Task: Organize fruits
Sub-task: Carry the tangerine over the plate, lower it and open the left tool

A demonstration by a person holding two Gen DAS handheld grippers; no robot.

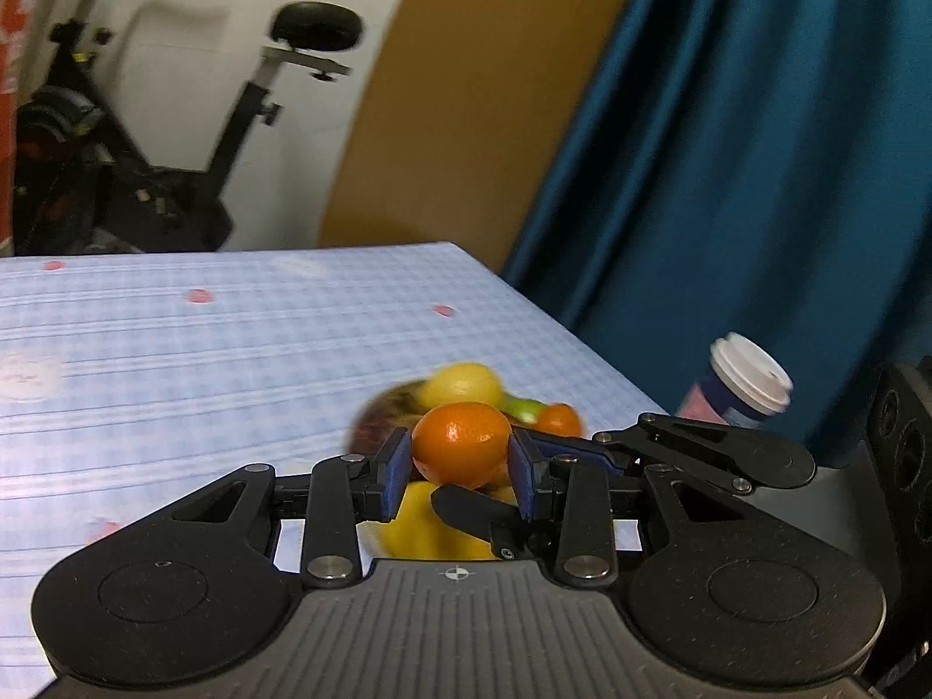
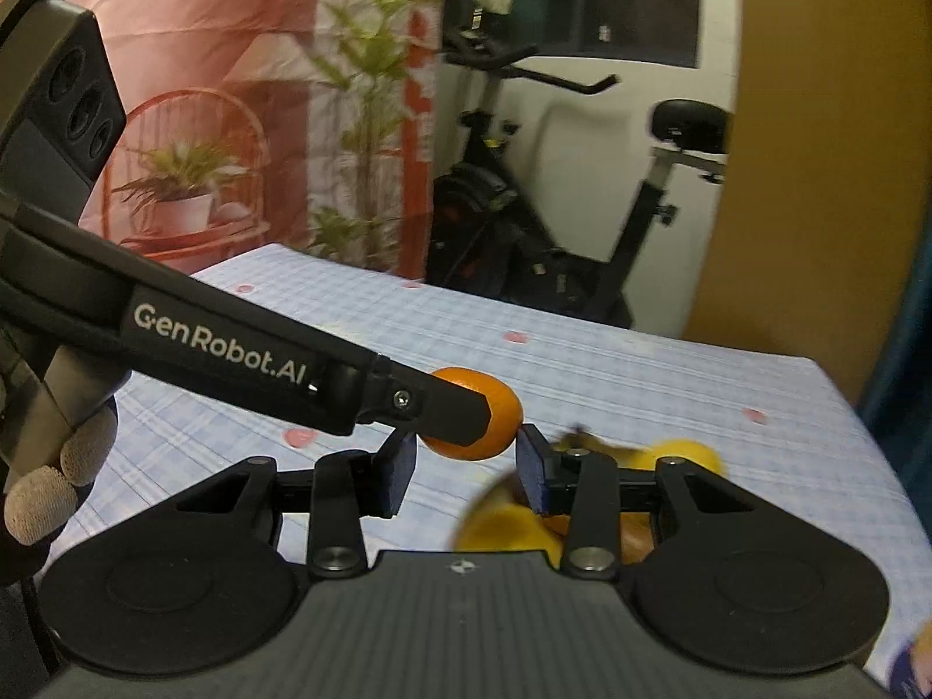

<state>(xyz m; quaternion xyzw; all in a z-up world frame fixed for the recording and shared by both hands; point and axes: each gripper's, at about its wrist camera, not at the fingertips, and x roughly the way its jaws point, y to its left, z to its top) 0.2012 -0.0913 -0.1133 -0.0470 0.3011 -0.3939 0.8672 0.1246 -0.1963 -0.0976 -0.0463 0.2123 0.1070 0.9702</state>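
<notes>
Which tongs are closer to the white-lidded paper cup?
Right. The right tongs come in from beside the cup, their linkage just in front of it; the left tongs, clamped on the orange, lie farther left.

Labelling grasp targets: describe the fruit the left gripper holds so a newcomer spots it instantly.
Start at the blue checked tablecloth; near its right edge lies a pile of fruit. In front of it, the left gripper clamps a small orange between blue pads, the only fruit lifted off the pile.
</notes>
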